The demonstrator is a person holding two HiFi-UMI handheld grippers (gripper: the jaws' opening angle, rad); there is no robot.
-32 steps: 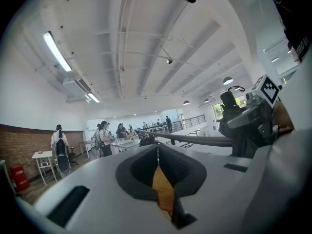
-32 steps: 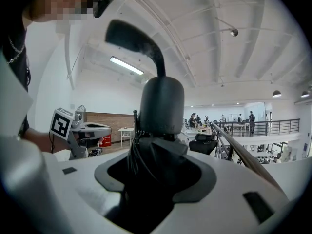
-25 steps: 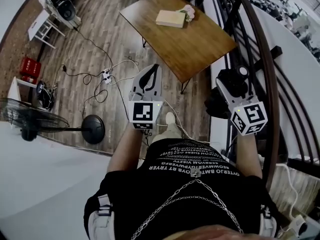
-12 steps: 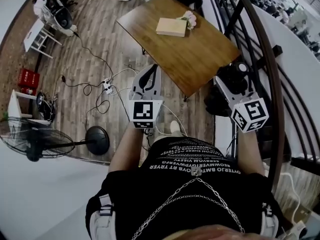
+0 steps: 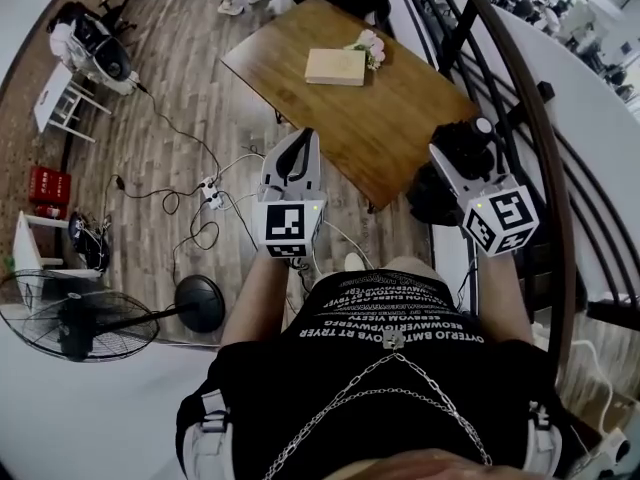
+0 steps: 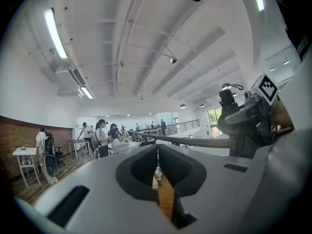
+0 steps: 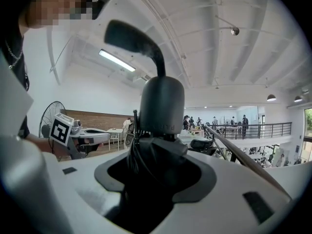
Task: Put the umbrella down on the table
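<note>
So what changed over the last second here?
The person walked toward the table: it, the book on it and the floor fan slid down the head view. Nothing was taken or released. The right tongs still clamp the folded umbrella; the left tongs stay shut and empty.

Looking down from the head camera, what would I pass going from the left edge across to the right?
Standing fan → power strip on the floor → left hand-held gripper → pink flowers on the table → right hand-held gripper clamped on the folded umbrella → dark curved railing.
</note>
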